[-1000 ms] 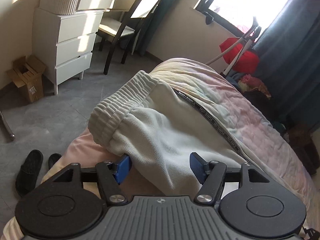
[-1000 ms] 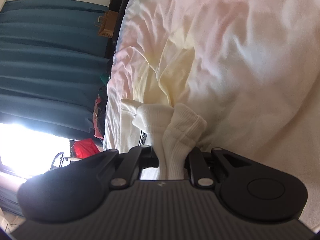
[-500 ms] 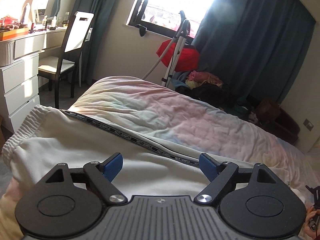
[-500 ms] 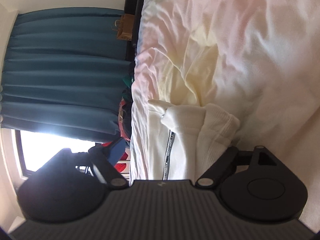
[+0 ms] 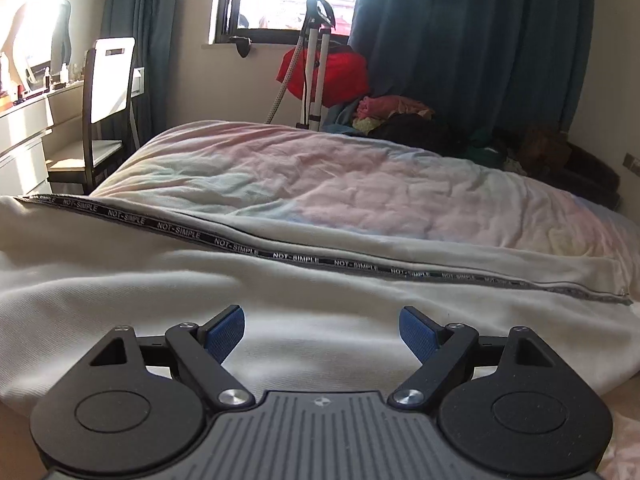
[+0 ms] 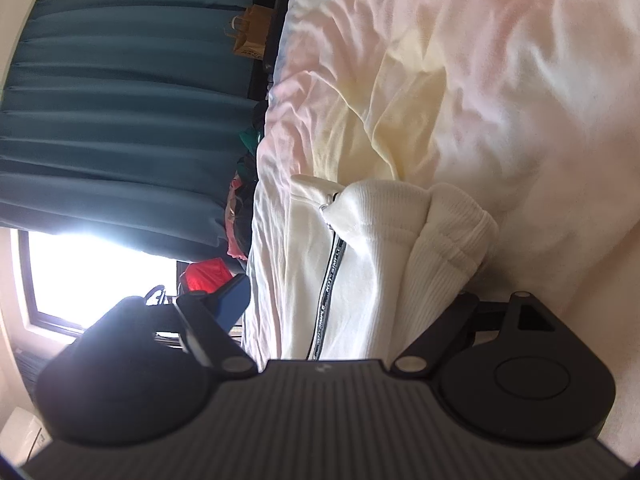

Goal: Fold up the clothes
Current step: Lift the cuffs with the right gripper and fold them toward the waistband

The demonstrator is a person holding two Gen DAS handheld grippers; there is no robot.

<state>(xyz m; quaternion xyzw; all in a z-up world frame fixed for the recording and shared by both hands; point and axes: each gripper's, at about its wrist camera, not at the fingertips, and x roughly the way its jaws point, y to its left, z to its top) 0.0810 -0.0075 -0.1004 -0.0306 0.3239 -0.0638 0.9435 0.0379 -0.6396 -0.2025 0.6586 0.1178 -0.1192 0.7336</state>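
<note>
White sweatpants (image 5: 280,304) with a black NOT-SIMPLE side tape (image 5: 304,258) lie stretched across the near edge of a pastel bed (image 5: 360,184). My left gripper (image 5: 322,330) is open and empty just above the pants' middle. In the right wrist view the pants (image 6: 372,280) show folded lengthwise, with the ribbed cuff end (image 6: 452,240) bunched. My right gripper (image 6: 352,300) is open wide, one finger on each side of the cuff end, not gripping it.
A chair (image 5: 106,108) and white dresser (image 5: 24,140) stand left of the bed. A red bag on a stand (image 5: 324,68) and a pile of clothes (image 5: 420,120) lie under the window by the teal curtains (image 6: 120,120).
My right gripper has opened and let go of the cuff end. My left gripper has swung from the waistband to the pants' middle and stays open.
</note>
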